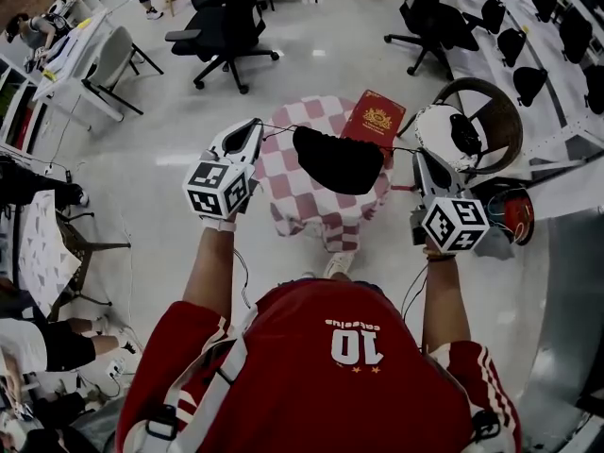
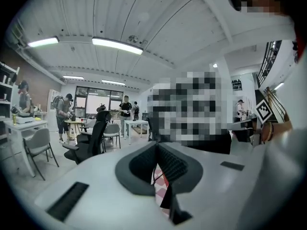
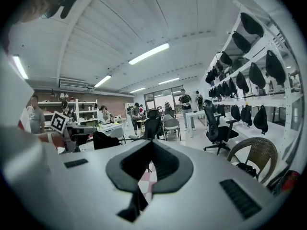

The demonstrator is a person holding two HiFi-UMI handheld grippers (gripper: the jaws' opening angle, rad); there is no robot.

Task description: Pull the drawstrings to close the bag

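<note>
A black drawstring bag (image 1: pixel 338 163) hangs over the small table with the red-and-white checked cloth (image 1: pixel 321 213). A thin drawstring (image 1: pixel 278 128) runs taut from the bag's left corner to my left gripper (image 1: pixel 256 125), whose jaws are shut on it. A second drawstring (image 1: pixel 401 149) stretches from the right corner to my right gripper (image 1: pixel 419 156), also shut on its cord. The two grippers are held apart at either side of the bag. In the left gripper view the left gripper (image 2: pixel 157 145) shows closed jaws with checked cloth below; the right gripper (image 3: pixel 152 143) looks the same in its own view.
A red book (image 1: pixel 376 118) lies on the table behind the bag. A wicker chair (image 1: pixel 498 121) with a white object (image 1: pixel 442 136) on it stands at the right. Black office chairs (image 1: pixel 226 26) stand further back, with desks and people at the left.
</note>
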